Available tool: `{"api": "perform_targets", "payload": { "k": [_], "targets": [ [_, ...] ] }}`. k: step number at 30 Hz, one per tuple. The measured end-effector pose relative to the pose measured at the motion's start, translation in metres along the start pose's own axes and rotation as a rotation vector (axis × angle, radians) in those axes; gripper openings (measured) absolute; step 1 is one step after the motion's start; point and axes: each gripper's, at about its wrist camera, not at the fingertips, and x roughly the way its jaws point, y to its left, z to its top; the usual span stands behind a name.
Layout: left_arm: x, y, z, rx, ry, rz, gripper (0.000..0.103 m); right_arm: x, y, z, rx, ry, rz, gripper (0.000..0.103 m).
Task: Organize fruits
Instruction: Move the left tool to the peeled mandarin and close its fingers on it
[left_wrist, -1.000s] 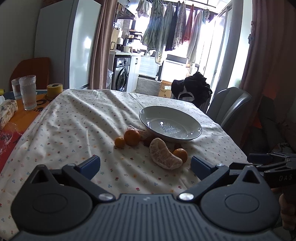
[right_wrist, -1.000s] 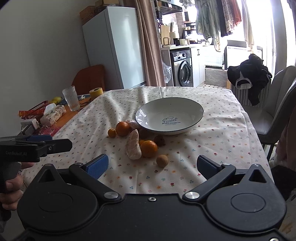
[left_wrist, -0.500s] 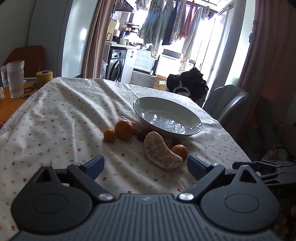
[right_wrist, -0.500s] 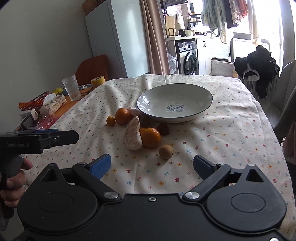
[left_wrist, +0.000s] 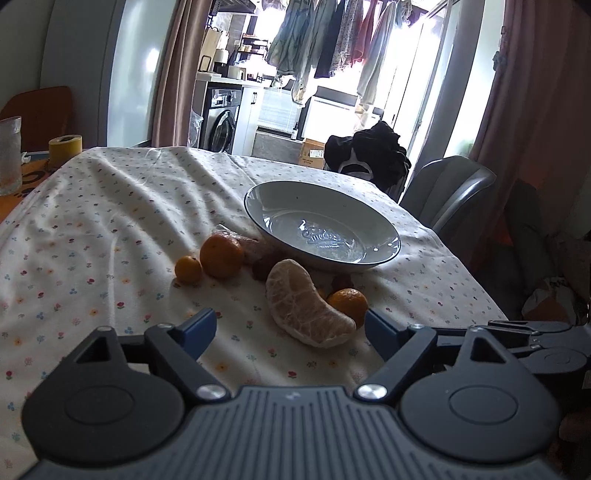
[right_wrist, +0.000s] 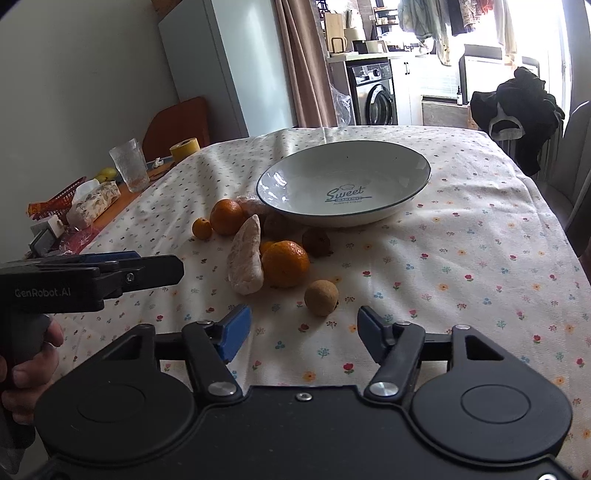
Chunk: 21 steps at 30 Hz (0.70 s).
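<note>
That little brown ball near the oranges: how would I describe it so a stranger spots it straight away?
Start at the big white plate on the flowered tablecloth. The fruit lies in front of it. The brown ball sits nearest the camera, beside the large orange: dull tan, while the other round fruits are bright orange or dark.

In the left wrist view the drinking glass (left_wrist: 9, 155) is cut by the left edge. A dark reddish fruit (left_wrist: 263, 266) is partly hidden behind the peeled citrus segment (left_wrist: 303, 314), near the plate (left_wrist: 258, 199); possibly a lychee. In the right wrist view the person's hand (right_wrist: 26, 369) runs off the left edge.
</note>
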Motion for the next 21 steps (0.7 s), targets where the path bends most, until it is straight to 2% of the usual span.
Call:
{"api": "perform_targets", "payload": {
  "k": [5, 11, 15, 21],
  "targets": [
    [0.016, 0.002, 0.005, -0.015, 0.019, 0.004, 0.071, 0.009, -0.002, 0.004, -0.007, 0.005, 0.008, 0.054],
    [0.036, 0.002, 0.009, -0.025, 0.046, 0.010, 0.069, 0.020, -0.003, 0.009, -0.015, 0.002, 0.013, 0.050],
    [0.046, 0.000, 0.008, -0.018, 0.058, 0.028, 0.069, 0.027, -0.006, 0.010, -0.016, 0.010, 0.017, 0.040],
    [0.057, -0.004, 0.011, -0.024, 0.062, 0.037, 0.069, 0.034, -0.012, 0.010, -0.008, 0.016, 0.019, 0.030]
  ]
}}
